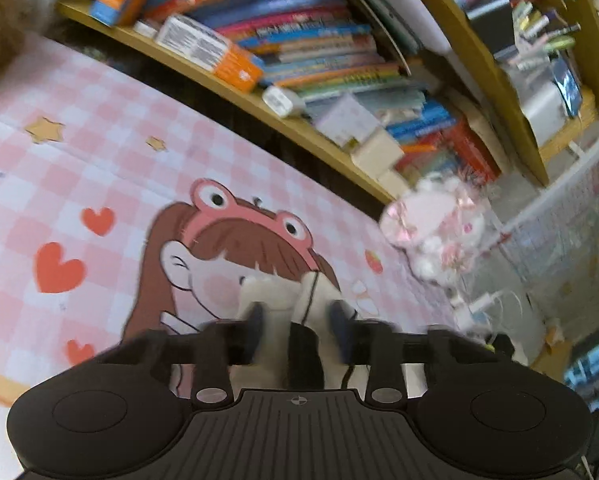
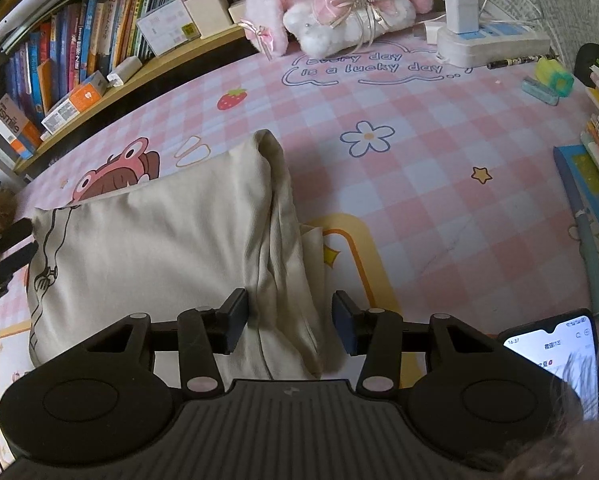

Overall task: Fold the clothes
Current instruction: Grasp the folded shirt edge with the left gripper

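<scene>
Cream garment (image 2: pixel 171 240) on pink-checked mat (image 2: pixel 439 184).

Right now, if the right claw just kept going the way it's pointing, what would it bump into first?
The cream garment. The right claw already straddles its bunched fold, angled down, so it would likely push into that cloth and then the pink checked mat beneath.

My cream garment (image 2: pixel 171 248) lies partly folded on the pink checked mat, a black line drawing near its left edge, its right side bunched into a raised ridge.
</scene>
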`<act>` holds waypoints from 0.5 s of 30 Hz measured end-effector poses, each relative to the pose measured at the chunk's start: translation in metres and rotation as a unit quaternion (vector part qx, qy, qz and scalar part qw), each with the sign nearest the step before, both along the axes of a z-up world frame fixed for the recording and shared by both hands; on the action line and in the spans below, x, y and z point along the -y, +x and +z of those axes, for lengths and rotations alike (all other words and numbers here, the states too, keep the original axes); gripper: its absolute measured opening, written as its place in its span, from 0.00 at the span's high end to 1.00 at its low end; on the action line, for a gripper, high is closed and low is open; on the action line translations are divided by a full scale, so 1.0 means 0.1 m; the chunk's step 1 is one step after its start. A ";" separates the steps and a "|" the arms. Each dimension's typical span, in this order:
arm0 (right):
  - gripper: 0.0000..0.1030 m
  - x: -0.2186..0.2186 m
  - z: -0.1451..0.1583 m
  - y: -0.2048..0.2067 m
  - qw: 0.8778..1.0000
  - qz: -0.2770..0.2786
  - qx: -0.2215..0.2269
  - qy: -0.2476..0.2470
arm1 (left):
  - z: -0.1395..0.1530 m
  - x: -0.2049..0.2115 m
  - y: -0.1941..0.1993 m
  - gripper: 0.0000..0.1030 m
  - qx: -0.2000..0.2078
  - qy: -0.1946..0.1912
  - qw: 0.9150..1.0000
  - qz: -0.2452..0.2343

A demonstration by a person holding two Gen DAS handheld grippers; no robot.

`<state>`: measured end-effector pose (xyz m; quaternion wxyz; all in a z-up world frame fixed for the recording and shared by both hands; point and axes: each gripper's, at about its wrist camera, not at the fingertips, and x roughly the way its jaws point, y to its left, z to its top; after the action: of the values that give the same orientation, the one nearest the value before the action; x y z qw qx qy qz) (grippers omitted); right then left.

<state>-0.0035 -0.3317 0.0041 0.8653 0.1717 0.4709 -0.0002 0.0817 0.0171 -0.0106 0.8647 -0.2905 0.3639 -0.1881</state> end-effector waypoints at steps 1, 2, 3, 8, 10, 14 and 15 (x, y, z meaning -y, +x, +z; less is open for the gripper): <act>0.58 0.00 0.00 0.00 1.000 0.000 0.000 -0.001 | 0.03 0.00 -0.02 0.95 0.008 -0.013 1.000 0.000; 0.58 -0.01 0.00 0.00 1.000 0.001 0.000 -0.002 | 0.08 -0.02 -0.06 0.96 0.028 -0.034 0.999 0.004; 0.58 -0.01 0.00 0.00 1.000 0.001 0.000 -0.003 | 0.12 -0.03 -0.09 0.96 0.045 -0.056 0.997 0.006; 0.58 -0.02 0.00 -0.01 1.000 0.002 0.001 -0.008 | -0.06 -0.12 0.10 0.97 -0.011 -0.030 0.997 0.070; 0.58 -0.03 0.00 -0.01 1.000 0.003 0.002 -0.011 | -0.15 -0.17 0.18 0.97 -0.040 -0.009 0.995 0.092; 0.58 -0.03 0.00 -0.01 1.000 0.005 0.001 -0.013 | -0.07 -0.26 0.10 0.94 -0.033 0.030 0.992 0.114; 0.58 -0.03 0.00 -0.01 1.000 0.006 0.001 -0.013 | -0.02 -0.29 0.04 0.91 -0.023 0.025 0.993 0.116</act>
<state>-0.0040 -0.3286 0.0045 0.8679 0.1577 0.4710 -0.0007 0.0862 0.0456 -0.0127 0.8790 -0.3138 0.3519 -0.0703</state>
